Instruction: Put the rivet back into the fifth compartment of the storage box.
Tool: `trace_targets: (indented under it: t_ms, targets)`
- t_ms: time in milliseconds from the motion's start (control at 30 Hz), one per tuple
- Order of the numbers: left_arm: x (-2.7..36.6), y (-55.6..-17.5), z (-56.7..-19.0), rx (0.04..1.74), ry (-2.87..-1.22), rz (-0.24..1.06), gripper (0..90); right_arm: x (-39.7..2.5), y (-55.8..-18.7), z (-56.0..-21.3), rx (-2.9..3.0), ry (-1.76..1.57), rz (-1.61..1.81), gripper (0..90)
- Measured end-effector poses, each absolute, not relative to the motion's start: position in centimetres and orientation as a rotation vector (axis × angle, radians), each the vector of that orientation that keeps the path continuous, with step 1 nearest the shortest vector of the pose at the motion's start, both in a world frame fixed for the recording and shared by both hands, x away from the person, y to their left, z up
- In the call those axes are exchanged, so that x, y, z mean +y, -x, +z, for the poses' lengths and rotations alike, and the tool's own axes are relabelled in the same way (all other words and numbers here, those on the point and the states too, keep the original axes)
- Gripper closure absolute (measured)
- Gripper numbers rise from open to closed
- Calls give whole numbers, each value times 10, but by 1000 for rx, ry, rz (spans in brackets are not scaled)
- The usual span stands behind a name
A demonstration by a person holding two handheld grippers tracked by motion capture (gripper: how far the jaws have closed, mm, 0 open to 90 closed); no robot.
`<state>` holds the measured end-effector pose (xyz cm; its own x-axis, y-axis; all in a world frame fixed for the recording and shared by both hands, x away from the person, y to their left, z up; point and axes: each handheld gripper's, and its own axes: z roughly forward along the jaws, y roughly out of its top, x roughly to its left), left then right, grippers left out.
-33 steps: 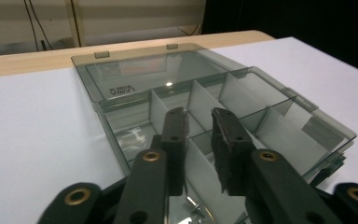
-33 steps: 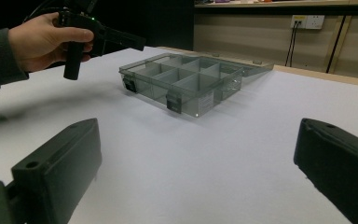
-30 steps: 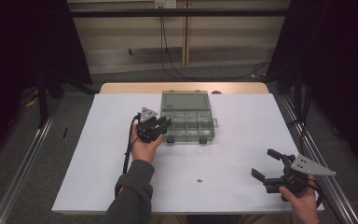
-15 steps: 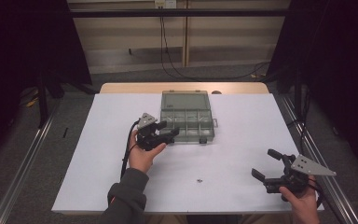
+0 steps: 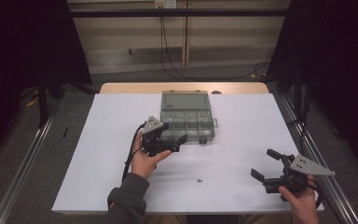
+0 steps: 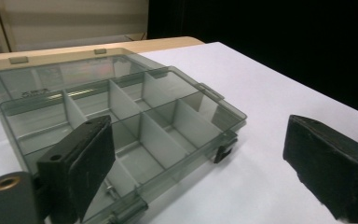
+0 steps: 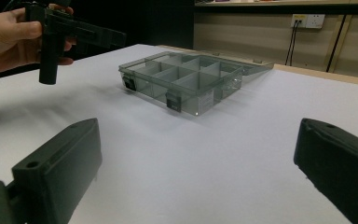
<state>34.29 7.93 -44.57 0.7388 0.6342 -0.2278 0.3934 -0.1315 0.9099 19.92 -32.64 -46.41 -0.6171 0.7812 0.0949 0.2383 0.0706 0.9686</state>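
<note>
Left claw [image 5: 175, 140] spread wide, holding nothing, at the front-left corner of the clear compartment box [image 5: 187, 117]; box sits just ahead of its jaws, lid open. Right claw [image 5: 268, 164] also spread, empty, low over the white worktop [image 5: 242, 140], well apart from the box. Small dark speck [image 5: 199, 179] lies between the claws.

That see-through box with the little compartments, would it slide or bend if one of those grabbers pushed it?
The compartment box looks like thin rigid plastic, so probably stiff, not floppy. Its compartments appear empty, so it is likely light and may slide on the smooth white table. The open lid, lying flat behind, might swing if the left hand-held gripper lifts it.
</note>
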Motion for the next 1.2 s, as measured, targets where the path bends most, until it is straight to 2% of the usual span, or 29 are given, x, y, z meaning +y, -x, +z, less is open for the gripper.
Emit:
trace_targets:
  t_ms: [333, 1200]
  targets:
    - [74, -326, -445, 765, -1757, 192, 48, -325, -199, -465, 1907, -1007, 1570, 7]
    - [67, -304, -450, 693, -1810, 183, 47, -324, -199, -466, 1915, -1006, 1566, 7]
